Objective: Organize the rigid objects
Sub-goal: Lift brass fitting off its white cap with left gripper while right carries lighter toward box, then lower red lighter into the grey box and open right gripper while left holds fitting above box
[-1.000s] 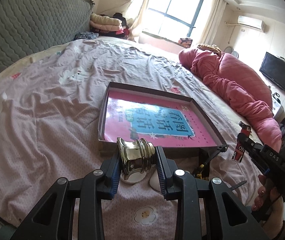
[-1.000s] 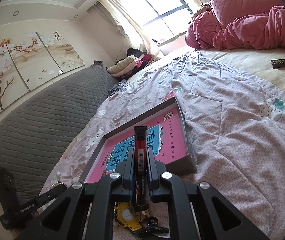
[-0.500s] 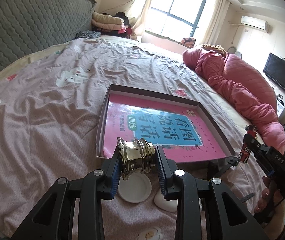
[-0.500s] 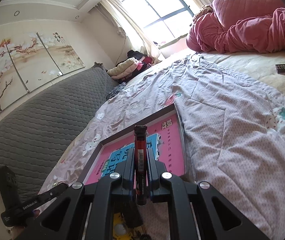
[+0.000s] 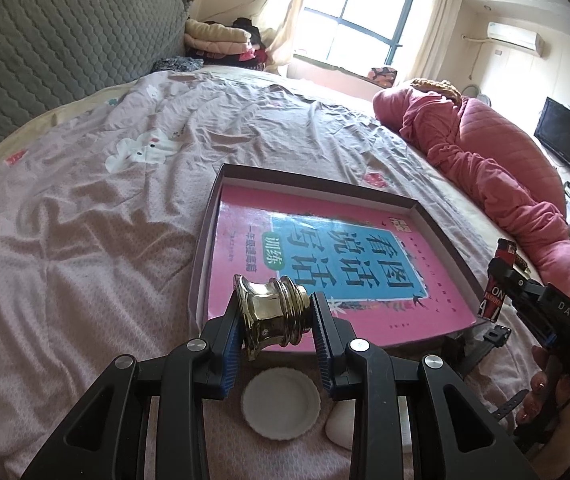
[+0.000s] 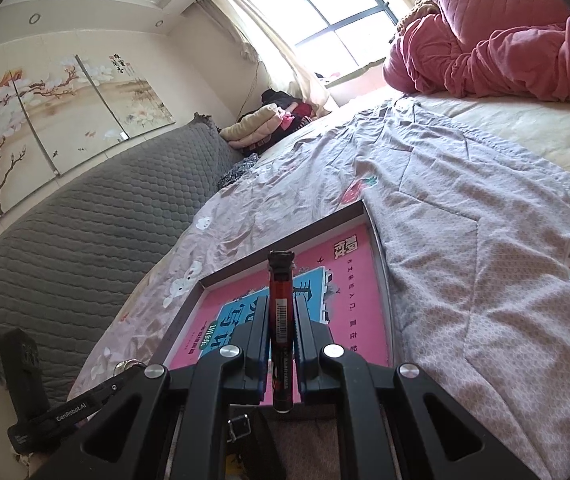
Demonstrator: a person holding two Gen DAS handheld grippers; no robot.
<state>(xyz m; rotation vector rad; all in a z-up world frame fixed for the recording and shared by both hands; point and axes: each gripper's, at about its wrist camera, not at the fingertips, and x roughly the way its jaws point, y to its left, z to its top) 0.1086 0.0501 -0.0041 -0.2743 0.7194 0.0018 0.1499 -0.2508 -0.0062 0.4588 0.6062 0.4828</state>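
Over the near edge of the tray (image 5: 441, 216) on the bed (image 5: 85, 240), the left gripper (image 5: 275, 320) clamps a gold metal knob (image 5: 273, 312), likely heavy and slick, by its sides. The right gripper (image 6: 281, 332) pinches a light, stiff red lighter (image 6: 281, 320) mid-body. Only the left view shows the white lid (image 5: 281, 404) below.

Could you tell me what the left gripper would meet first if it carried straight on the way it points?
Probably the pink book lying in the shallow box; depth is uncertain.
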